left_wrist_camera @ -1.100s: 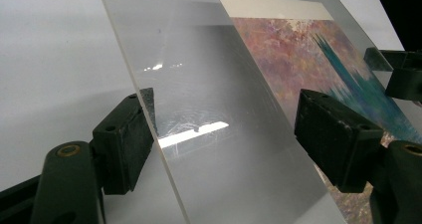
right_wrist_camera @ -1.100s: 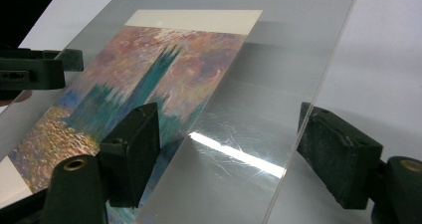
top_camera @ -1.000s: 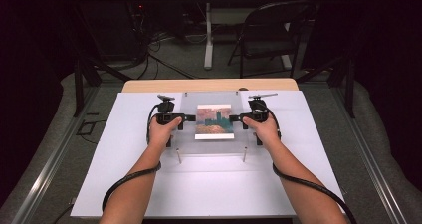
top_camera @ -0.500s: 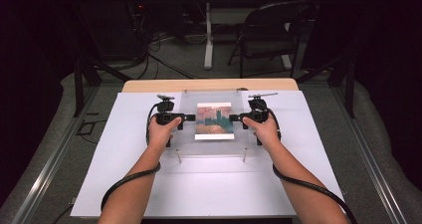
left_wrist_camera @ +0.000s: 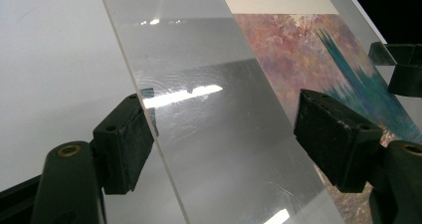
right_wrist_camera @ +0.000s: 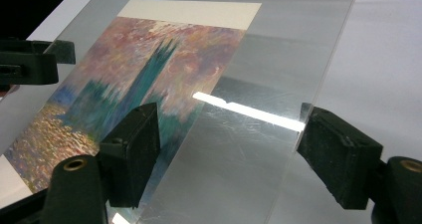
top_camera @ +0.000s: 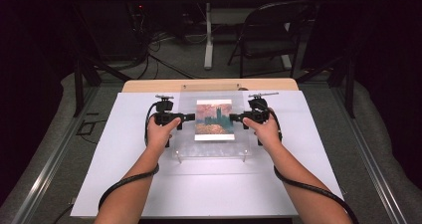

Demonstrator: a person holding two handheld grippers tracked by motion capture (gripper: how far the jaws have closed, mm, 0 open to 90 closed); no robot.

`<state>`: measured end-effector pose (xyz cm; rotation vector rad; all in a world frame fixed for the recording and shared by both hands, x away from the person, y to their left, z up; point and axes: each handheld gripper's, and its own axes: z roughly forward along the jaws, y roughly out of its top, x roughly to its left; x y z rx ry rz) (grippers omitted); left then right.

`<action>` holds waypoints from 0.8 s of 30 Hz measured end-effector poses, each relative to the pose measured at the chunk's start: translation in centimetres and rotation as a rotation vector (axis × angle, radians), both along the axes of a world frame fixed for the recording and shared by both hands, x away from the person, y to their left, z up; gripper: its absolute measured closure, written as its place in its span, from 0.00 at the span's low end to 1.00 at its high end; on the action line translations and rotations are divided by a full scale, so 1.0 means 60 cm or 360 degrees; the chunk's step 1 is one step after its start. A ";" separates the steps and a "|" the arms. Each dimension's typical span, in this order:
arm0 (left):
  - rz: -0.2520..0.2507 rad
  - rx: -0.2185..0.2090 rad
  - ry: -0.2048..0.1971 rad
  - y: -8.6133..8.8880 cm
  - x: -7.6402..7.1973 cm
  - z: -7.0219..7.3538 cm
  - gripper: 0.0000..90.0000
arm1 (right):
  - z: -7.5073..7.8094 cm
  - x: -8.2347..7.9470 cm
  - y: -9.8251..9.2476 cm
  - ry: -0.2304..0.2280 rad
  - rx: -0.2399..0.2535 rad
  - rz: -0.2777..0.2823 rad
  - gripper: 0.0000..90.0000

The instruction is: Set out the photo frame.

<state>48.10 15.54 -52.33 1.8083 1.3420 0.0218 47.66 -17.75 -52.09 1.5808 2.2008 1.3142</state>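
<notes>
sheet (top_camera: 214,134) mid-table (top_camera: 124,184) | print (top_camera: 214,119) under sheet | left gripper (top_camera: 185,117) left edge | right gripper (top_camera: 235,117) right edge | chair (top_camera: 268,30) far

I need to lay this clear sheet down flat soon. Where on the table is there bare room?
The white mat is bare from the clear sheet to its near edge, between the forearms, and outside the left gripper and right gripper. The middle is crowded: sheet, painting print, both grippers.

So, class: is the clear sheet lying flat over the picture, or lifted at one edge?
Cannot tell for sure. The sheet covers the picture, and both hand-held grippers straddle its side edges.
</notes>
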 end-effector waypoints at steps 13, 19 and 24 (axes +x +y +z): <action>-0.0009 0.0005 -0.0089 0.004 -0.019 0.020 0.30 | 0.021 -0.016 0.004 -0.0090 -0.0050 0.0030 0.27; -0.0019 0.0004 -0.0121 0.009 -0.028 0.030 0.34 | 0.030 -0.025 0.005 -0.0135 -0.0076 0.0046 0.27; -0.0031 0.0005 -0.0154 0.012 -0.036 0.038 0.36 | 0.038 -0.034 0.005 -0.0180 -0.0101 0.0060 0.27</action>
